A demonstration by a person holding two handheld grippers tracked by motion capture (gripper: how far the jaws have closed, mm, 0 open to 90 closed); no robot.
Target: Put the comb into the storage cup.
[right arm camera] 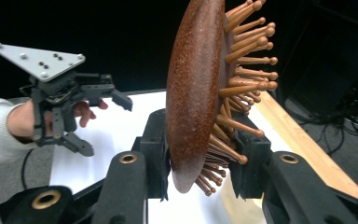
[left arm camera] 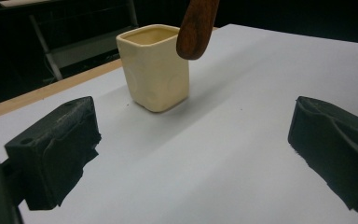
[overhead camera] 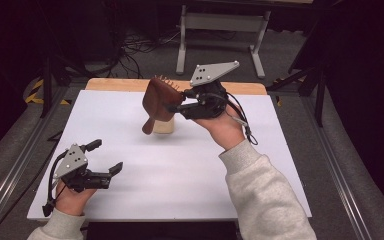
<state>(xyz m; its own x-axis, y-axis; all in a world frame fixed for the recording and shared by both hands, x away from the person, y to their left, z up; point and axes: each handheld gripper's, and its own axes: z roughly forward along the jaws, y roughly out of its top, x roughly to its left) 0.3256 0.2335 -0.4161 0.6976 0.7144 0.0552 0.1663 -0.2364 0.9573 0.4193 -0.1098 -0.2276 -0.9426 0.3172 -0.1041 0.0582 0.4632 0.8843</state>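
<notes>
Nearest in the high view, at about seven o'clock on the white worktop [overhead camera: 145, 180], the left gripper [overhead camera: 103, 157] rests low with its fingers spread wide and nothing between them. Toward the centre and beyond, at roughly twelve o'clock, the right gripper [overhead camera: 172, 106] has its fingers clamped on the head of a wooden hairbrush [overhead camera: 156, 101], held in the air above a cream square cup [left arm camera: 154, 65] with the handle end hanging over the cup's rim. By the look of it the pick-up is done; lowering the handle into the cup and letting go remain. From the right gripper view the hairbrush shows a smooth, speckled reddish-brown oval back and rows of ball-tipped wooden pins, pinched across back and pins.
</notes>
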